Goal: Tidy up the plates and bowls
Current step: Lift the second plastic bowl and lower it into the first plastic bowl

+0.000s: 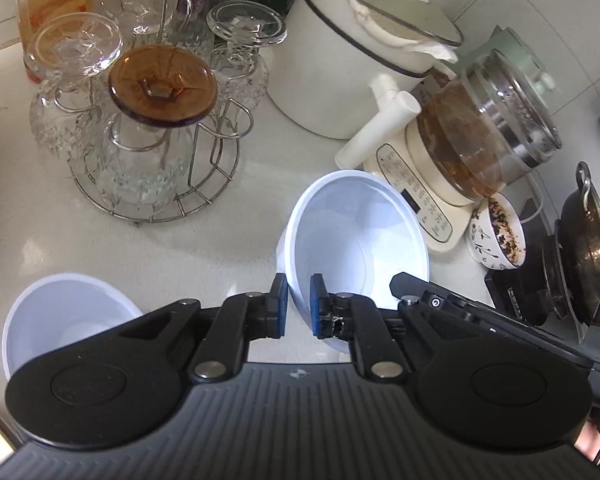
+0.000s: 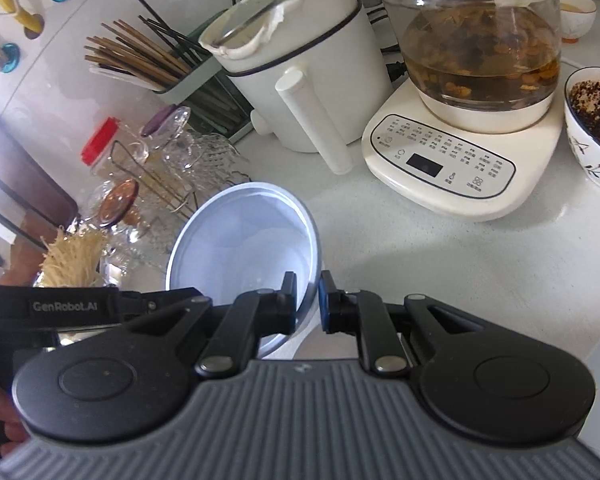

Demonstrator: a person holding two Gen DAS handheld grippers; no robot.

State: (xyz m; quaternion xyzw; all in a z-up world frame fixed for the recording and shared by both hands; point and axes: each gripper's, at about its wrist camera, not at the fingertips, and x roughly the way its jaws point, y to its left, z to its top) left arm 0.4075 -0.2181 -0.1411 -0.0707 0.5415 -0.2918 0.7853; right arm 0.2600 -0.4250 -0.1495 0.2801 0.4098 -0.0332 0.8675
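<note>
**Two claws, one white bowl**

While both claws pinch opposite rims, the bowl [image 1: 352, 236] hangs tilted above the table [image 1: 204, 248]. Left claw [image 1: 299, 306] is clamped on the near rim, pads either side of the wall. Right claw [image 2: 308, 304] grips the same bowl's rim from the other side, closed tight on it. A second white bowl [image 1: 66, 312] sits low at the left, on the table, well apart. Behind stand the glass rack [image 1: 140, 128], the white pot [image 1: 340, 60] and the kettle [image 2: 480, 52] on its base.
</note>
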